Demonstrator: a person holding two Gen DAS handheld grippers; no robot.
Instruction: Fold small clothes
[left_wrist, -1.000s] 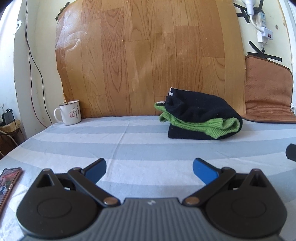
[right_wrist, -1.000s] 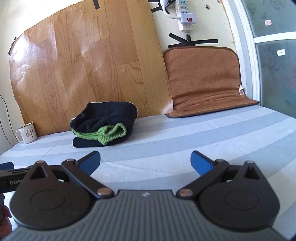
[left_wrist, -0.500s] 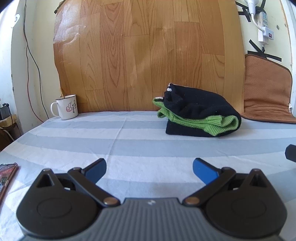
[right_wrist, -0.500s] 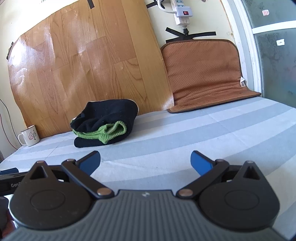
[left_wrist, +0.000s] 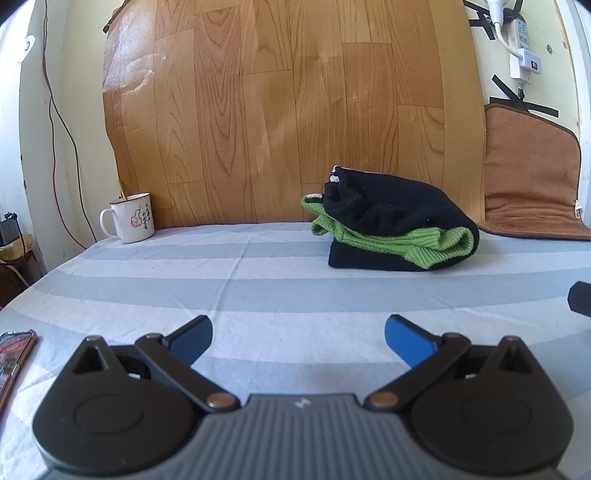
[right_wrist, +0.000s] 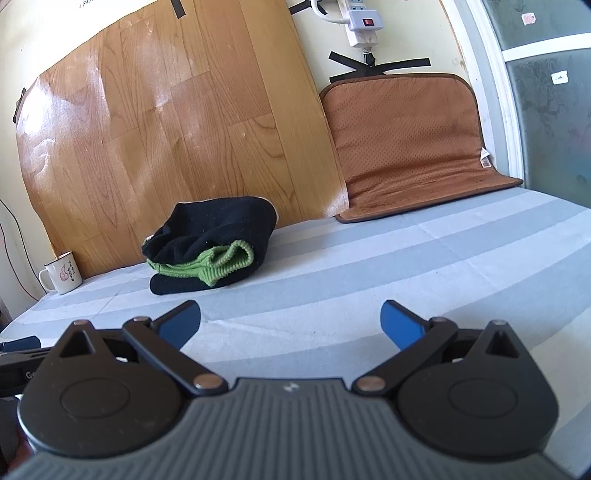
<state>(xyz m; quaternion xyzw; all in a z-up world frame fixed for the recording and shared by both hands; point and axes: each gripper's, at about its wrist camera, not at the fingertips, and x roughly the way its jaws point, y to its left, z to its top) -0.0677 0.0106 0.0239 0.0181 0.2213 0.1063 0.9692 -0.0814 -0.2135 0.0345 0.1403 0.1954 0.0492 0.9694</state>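
- The folded black and green knit garment (left_wrist: 399, 232) lies on the blue-striped sheet (left_wrist: 258, 288), well ahead of both hand-held grippers.
- The left hand-held gripper (left_wrist: 298, 338) and right hand-held gripper (right_wrist: 291, 322) are spread wide, holding nothing.

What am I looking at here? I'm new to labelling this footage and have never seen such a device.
A person holds a two-finger tool in each hand, each with a camera looking along its fingers. One view shows the left hand-held gripper, the other the right hand-held gripper. Both are open and hold nothing. Ahead, on the striped sheet, lies a folded black and green garment. A white mug stands to its left, a brown cushion leans on the wall to its right.
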